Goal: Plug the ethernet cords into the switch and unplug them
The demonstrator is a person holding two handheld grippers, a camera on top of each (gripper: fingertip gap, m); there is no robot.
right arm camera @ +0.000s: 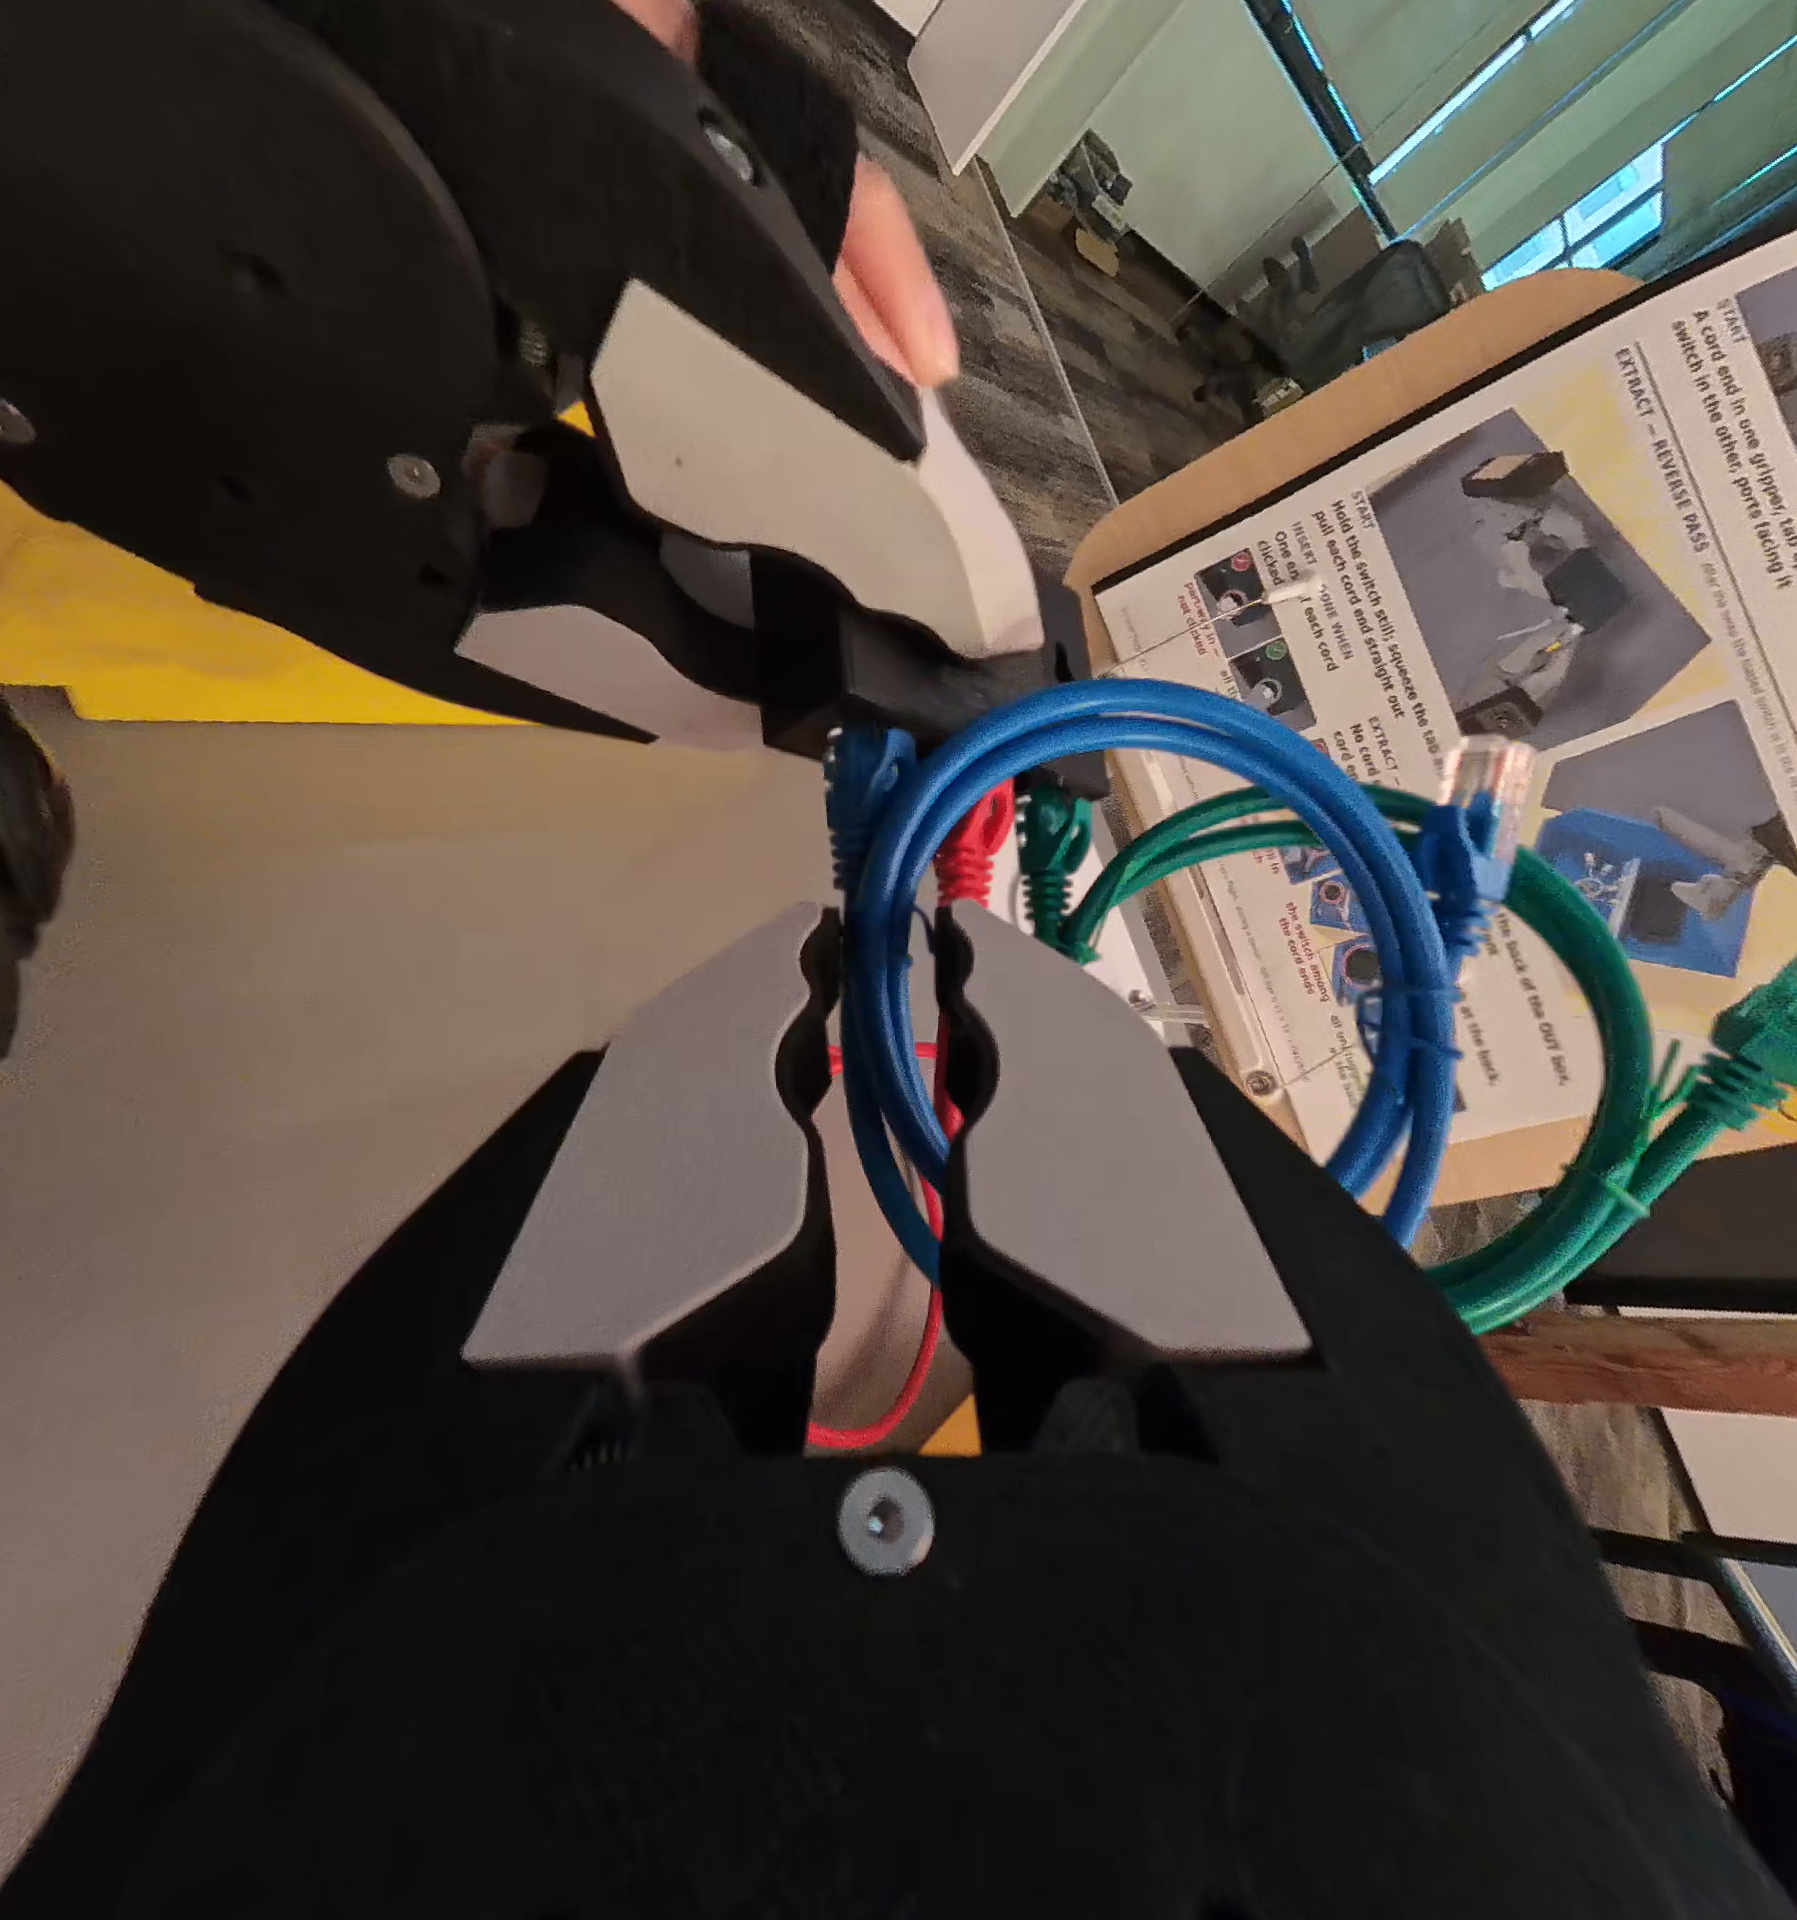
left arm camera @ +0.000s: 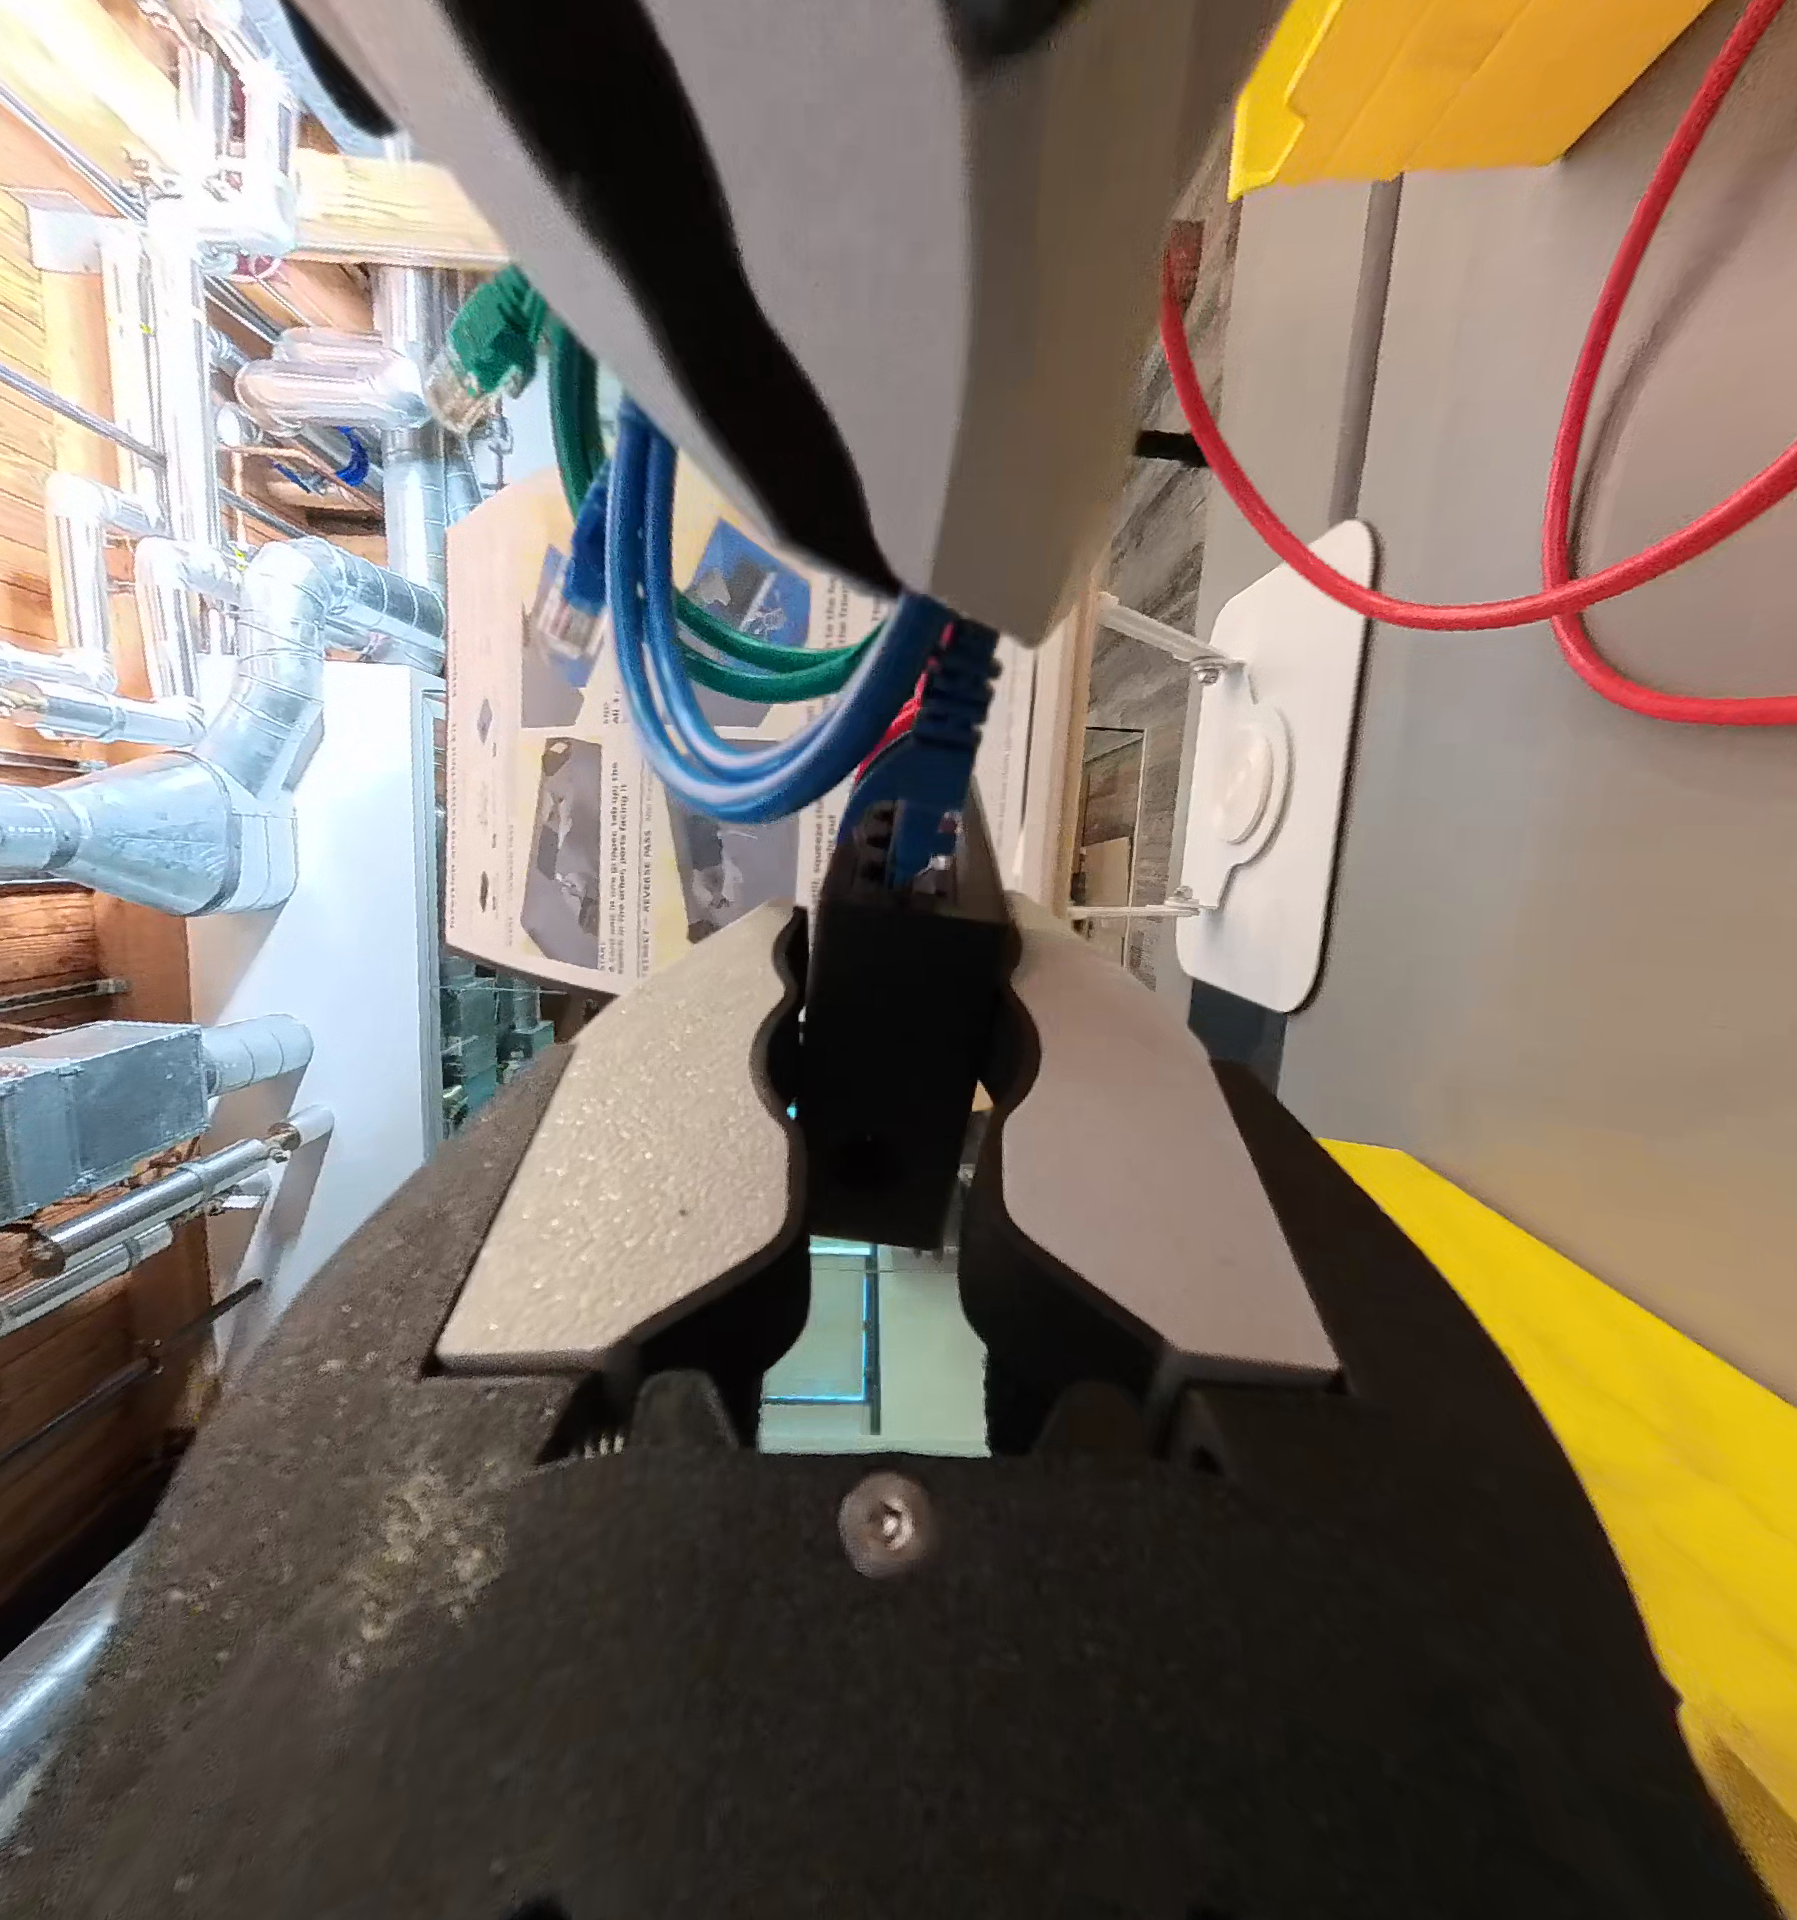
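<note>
— Where's the switch point(left arm camera: 899, 1049) right now?

— Up off the surface point(right arm camera: 374, 997), clenched between the fingers of the left gripper point(left arm camera: 904, 940). It's a small black box, and its port side points toward the other gripper.

— And the cords?

— Three are plugged into it side by side: a blue cord point(right arm camera: 1133, 935), a red cord point(right arm camera: 972, 847) and a green cord point(right arm camera: 1538, 1049). The blue and green ones hang in tied coils, each with its free clear-tipped plug dangling loose on the far side. The red one trails down onto the grey surface in a long loop.

— What's the right gripper point(right arm camera: 889, 914) doing?

— Its fingers are narrowed around the blue cord just behind its plugged-in boot. The strands pass through the gap between them, with the red cord running there too. Whether the pads are truly pinching the cord or only flanking it, I cannot tell; a thin gap shows.

— Anything else about?

— A printed instruction sheet point(right arm camera: 1559, 665) propped on cardboard behind the cords, yellow bins point(left arm camera: 1445, 83) at the surface's edges, and a person's hand point(right arm camera: 889, 281) on the left gripper's handle.
</note>
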